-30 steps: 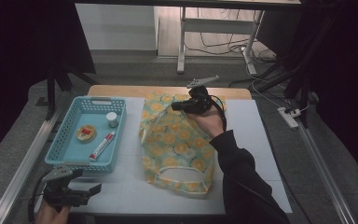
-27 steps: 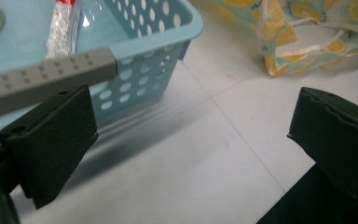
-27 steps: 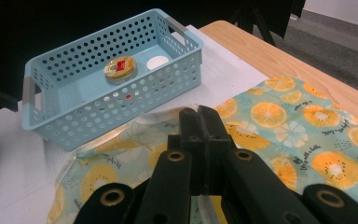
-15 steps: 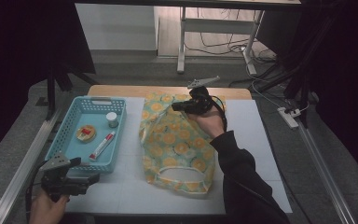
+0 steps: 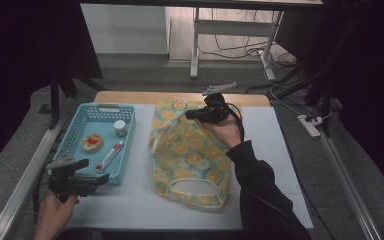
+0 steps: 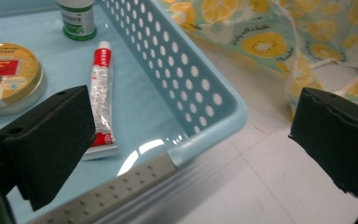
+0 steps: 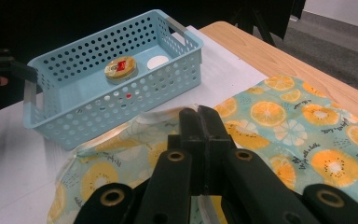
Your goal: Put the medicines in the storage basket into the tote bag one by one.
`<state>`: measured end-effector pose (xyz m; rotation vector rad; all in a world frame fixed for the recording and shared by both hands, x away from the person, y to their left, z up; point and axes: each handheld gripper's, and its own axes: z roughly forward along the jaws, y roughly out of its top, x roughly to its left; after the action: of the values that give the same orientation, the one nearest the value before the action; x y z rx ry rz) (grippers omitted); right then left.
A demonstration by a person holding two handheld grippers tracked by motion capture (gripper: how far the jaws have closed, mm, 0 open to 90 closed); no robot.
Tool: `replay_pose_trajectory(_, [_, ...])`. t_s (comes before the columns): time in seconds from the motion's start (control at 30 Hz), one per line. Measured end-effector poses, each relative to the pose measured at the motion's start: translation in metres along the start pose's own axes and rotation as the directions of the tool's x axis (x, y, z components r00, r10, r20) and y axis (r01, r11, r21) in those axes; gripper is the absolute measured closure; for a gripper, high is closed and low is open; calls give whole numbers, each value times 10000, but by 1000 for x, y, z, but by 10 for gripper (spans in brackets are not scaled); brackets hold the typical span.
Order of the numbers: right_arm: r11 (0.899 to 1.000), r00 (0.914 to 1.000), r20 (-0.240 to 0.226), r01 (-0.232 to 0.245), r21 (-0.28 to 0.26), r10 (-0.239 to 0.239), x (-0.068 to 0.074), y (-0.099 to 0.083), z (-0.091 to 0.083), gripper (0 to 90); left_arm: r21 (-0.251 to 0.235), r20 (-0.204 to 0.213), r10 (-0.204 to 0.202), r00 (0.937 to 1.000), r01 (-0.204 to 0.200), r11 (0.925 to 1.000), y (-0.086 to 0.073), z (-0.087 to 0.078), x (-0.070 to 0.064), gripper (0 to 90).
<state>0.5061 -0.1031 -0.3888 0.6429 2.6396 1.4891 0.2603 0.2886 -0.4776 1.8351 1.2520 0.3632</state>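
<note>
1. A blue perforated basket stands on the left part of the white counter. Inside it lie a round tin, a small white-capped bottle and a red-and-white tube.
2. A fruit-print bag, patterned with orange slices, lies flat just to the right of the basket, its handle opening toward the near edge of the counter.
3. The left gripper is held low at the basket's near right corner. In the left gripper view its jaws stand wide apart with nothing between them; one jaw sits over the basket floor beside the tube, the other over the bare counter, with the basket's corner between them.
4. The right gripper is at the far edge of the bag. In the right gripper view its jaws are pressed together over the bag; I cannot tell whether fabric is pinched between them.
5. The two grippers are well apart, on opposite sides of the bag.
</note>
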Motion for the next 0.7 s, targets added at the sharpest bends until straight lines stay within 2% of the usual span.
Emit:
replay_pose_trajectory(0.17, [10000,10000,-13,-15,-4,15,0,0,0,900,271,-299,-46,9995,54,9996,7,4,5,4])
replay_pose_trajectory(0.3, [10000,10000,-13,-3,1,3,0,-1,0,900,529,-485,-228,9986,253,9983,15,10,13,5])
replay_pose_trajectory(0.7, [10000,10000,9,-8,10,8,-1,-2,0,900,711,-527,-163,9985,200,9973,31,21,28,1])
